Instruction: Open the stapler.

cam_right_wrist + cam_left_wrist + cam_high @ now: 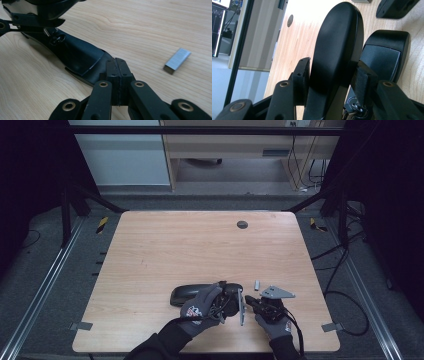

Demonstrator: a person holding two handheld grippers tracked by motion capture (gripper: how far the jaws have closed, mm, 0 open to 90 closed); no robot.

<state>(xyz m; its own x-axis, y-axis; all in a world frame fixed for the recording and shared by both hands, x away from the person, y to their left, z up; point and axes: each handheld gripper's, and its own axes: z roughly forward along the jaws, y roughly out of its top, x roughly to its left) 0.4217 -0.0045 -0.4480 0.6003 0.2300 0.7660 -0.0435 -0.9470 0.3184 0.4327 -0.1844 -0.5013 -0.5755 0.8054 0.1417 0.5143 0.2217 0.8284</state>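
Black stapler [192, 294], near desk [165, 250] edge: upper arm [337, 47] clamped by left gripper [332, 77] fingers. Right gripper [117, 68] fingers pressed together at the stapler base [75, 53]. Staple block [177, 60] nearby.

One black stapler [200, 294] lies on the one wooden table [165, 250], and one small block of staples [257, 285] sits just beside it (silvery, lying flat in the right gripper view). Two grippers are counted, the left gripper [226, 301] and the right gripper [255, 303], each in one gloved hand. The tabletop has one round grommet [242, 224].
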